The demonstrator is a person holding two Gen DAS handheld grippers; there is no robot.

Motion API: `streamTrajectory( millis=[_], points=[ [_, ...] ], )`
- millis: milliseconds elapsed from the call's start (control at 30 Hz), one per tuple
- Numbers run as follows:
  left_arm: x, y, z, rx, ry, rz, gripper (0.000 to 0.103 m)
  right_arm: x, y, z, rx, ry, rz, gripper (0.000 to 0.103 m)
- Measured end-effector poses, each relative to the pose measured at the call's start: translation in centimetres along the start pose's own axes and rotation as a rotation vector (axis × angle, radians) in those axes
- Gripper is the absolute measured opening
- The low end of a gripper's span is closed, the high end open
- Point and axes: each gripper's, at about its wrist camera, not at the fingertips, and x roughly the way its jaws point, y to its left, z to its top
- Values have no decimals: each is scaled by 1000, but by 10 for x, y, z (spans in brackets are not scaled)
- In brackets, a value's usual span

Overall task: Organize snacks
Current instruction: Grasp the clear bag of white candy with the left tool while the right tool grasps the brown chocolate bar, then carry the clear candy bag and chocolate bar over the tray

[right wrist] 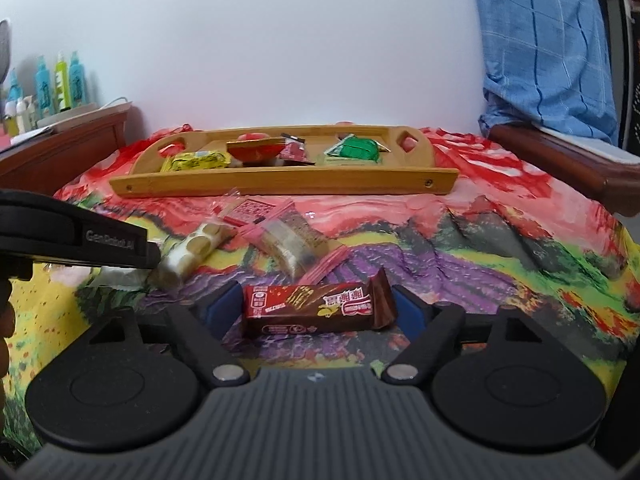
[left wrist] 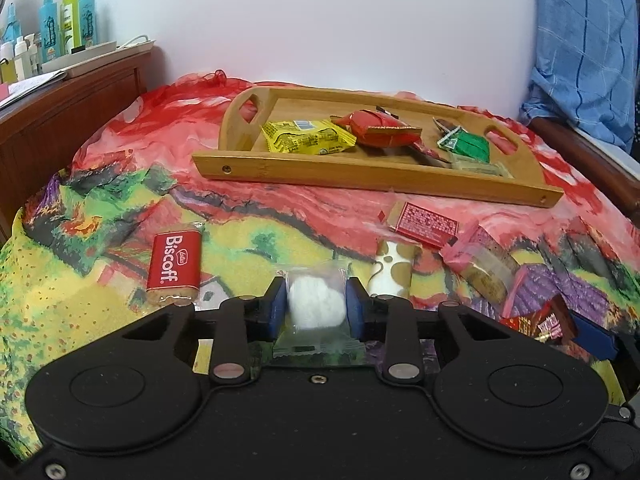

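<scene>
- While our left gripper [left wrist: 316,307] sits pinched on the white puff in its clear wrapper [left wrist: 316,306], blue pads touching both sides, the job looks partly done: the wooden tray [left wrist: 372,172] at the back of the bright cloth [left wrist: 80,280] already has a yellow packet [left wrist: 308,136], a red packet [left wrist: 380,128] and a green packet [left wrist: 468,146] in it.
- Our right gripper [right wrist: 320,310] is spread wide around the brown chocolate bar [right wrist: 318,308], which lies crosswise on the cloth. Both fingers sit just off the bar's ends, so nothing is held on that side yet.
- Tip for the puff: we'd keep the squeeze light. It looks soft and the wrapper looks slippery, so too much pressure probably crushes it and too little lets it slide out.
- We'd lift it straight up before heading for the tray, since the spotted roll [left wrist: 394,268] sits just beside the right finger and could get dragged along.
- We'd carry it high enough to clear the tray's front rail, then drop it into a bare patch of wood.
- For the bar, closing on the ends means gripping crinkly wrapper flaps, which seems iffy. Turning the wrist to grab across the narrow width would likely hold better.
- Still loose on the cloth: the Biscoff biscuit [left wrist: 174,266] off to the left, a red box [left wrist: 426,224] near the tray rail, and a pink-edged cake pack [left wrist: 478,264].
- Both grippers are close together, so we'd move one at a time to avoid bumping.
</scene>
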Motion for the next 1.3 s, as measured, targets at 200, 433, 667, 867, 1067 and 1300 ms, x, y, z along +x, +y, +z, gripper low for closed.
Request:
streamTrajectory(
  millis=[200,433,667,867,1067,1300],
  points=[
    [0,-1,-3,17,12,7,38,-2,5,1,-26,-9,9,70],
    [-4,-5,-5,36,11,0,30,-4,2,3,-14,-11,19,67],
    [-13,-2,9,23,-19,0,30,-10,-11,14,39,-49,23,67],
    [-13,2,33,5,-29,0,30,-6,-25,35,68,-82,23,67],
    [-6,3,60,4,-46,-14,30,9,-43,62,91,-113,20,67],
    [14,4,95,-2,-47,-33,30,41,-63,101,101,-137,36,67]
  ],
)
